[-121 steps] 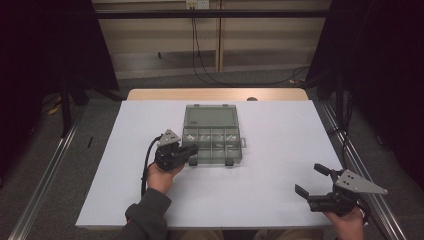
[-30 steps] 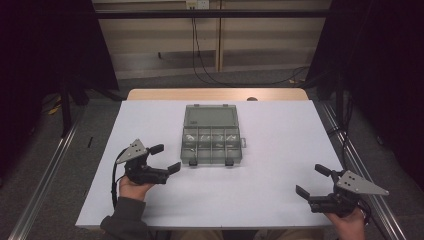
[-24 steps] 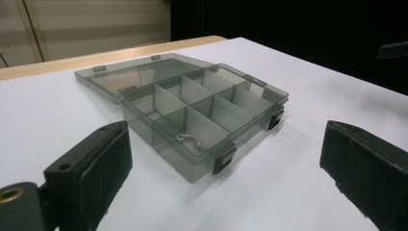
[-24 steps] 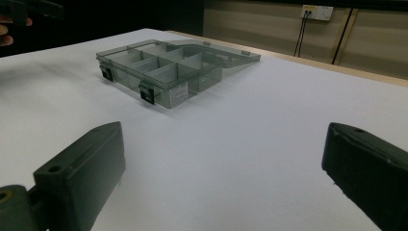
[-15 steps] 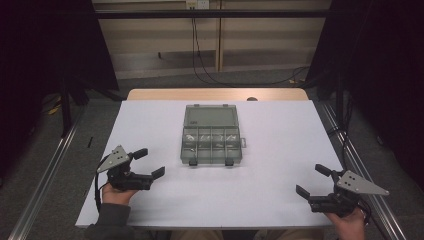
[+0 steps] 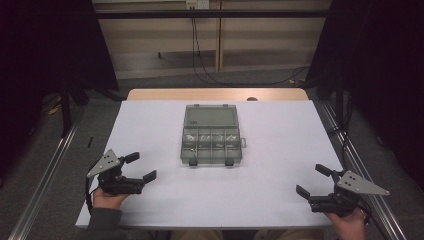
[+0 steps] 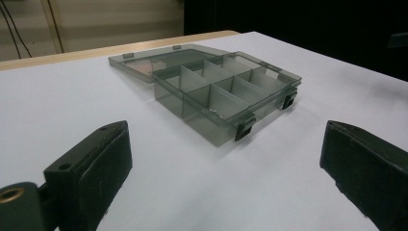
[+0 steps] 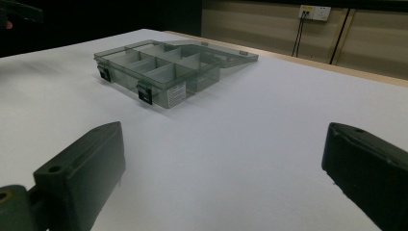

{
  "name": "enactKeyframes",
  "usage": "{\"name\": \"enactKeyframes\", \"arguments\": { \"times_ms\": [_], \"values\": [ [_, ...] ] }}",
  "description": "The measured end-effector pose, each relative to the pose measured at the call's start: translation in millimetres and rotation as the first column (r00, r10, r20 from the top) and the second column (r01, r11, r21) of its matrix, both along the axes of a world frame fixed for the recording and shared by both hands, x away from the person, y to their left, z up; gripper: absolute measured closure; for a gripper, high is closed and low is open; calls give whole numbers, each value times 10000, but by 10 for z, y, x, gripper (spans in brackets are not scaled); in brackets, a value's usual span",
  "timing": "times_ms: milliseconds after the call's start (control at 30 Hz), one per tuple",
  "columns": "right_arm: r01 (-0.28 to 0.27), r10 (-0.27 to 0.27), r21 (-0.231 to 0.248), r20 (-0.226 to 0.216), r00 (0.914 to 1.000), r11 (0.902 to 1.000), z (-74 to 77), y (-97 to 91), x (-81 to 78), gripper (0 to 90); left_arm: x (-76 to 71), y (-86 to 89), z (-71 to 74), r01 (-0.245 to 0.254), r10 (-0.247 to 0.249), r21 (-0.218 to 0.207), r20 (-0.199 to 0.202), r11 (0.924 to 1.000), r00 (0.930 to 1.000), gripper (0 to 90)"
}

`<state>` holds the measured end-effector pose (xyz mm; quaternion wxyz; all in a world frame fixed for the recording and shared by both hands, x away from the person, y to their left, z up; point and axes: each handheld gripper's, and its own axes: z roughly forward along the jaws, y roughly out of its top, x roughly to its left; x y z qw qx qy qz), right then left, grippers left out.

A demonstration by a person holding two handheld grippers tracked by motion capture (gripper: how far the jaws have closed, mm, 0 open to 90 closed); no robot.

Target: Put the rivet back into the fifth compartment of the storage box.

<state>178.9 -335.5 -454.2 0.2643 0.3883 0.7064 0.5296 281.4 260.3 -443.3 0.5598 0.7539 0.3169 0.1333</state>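
I am looking at the organizer box [image 6: 211,141], a smoky translucent plastic case sitting near the middle of the white tabletop [image 6: 270,190]. Its lid [image 6: 210,115] is lying open flat behind it, hinged at the far edge. Thin dividers are splitting the tray into 2 rows of small compartments; in the high view a few pale small items are showing inside, too small for me to identify. 2 black latches [image 7: 245,128] are hanging at the front edge, and a small white label [image 8: 177,93] is sitting on one side wall, its print unreadable. I am holding the left gripper [image 6: 141,168] near the tabletop's front left corner, jaws spread and empty. The right gripper [image 6: 313,181] is hovering at the front right, well apart from the box, jaws likewise spread wide.
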Motion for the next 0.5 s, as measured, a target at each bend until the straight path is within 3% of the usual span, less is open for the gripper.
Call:
{"name": "enactKeyframes", "arguments": {
  "times_ms": [500],
  "values": [
    [25,-25,-30,60,10000,10000,6,-2,-2,12,-47,142,-4,-251,252,-130,46,9996,9997,37]
  ]
}}
